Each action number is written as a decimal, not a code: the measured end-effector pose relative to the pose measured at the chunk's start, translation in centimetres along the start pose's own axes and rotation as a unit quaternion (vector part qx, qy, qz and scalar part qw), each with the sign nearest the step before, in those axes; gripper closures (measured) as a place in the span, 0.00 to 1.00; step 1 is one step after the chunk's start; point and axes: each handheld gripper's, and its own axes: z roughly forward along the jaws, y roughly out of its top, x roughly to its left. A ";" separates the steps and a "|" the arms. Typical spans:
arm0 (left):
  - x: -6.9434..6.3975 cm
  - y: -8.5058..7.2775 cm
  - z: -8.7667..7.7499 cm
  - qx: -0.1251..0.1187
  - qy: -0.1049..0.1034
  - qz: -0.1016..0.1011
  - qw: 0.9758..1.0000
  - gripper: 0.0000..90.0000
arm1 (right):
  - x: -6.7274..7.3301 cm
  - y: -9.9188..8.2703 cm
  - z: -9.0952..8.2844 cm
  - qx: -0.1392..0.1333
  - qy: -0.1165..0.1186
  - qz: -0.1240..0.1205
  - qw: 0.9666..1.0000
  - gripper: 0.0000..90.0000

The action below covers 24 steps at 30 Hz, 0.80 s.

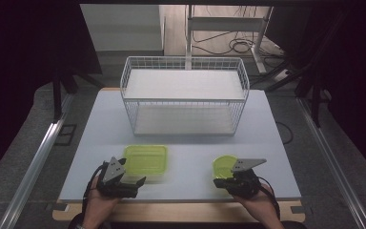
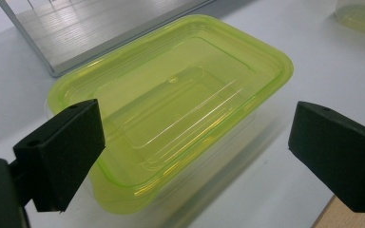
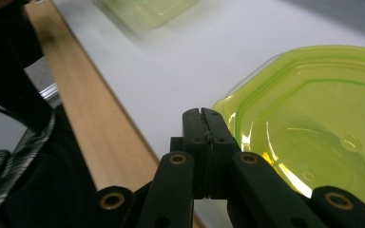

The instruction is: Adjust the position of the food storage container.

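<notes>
Left tool (image 2: 195,156) spread wide, one jaw to each side of the near end of the rectangular green container (image 2: 171,109), not touching it. Container low on the counter (image 1: 181,176), in front of the white wire basket (image 1: 185,95). Right tool (image 3: 203,137) pressed fully together on nothing, tip just beside the rim of the round green lid (image 3: 313,123), which lies flat near the counter's front edge.

Likely trouble on the left: thin, glossy walls (probably slick and springy), so a squeeze across the body could bow them or let the tub squirt forward toward the basket. On the right: a closed tip can only nudge, and a careless push could skid the lid sideways or tip it off the edge.
</notes>
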 end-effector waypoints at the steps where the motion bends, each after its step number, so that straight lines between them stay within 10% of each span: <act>1: 0.0 0.0 0.0 0.000 0.000 0.000 1.000 0.05 | -0.3 0.0 -0.2 0.000 -0.006 0.003 1.000 0.99; 11: 0.0 0.0 0.0 -0.001 -0.001 -0.001 1.000 0.05 | -1.6 -0.2 -0.9 -0.009 -0.014 0.033 0.999 0.99; 24: 0.0 0.0 0.1 0.002 0.001 0.000 1.000 0.06 | -0.8 3.0 1.0 -0.025 -0.052 -0.019 0.998 0.98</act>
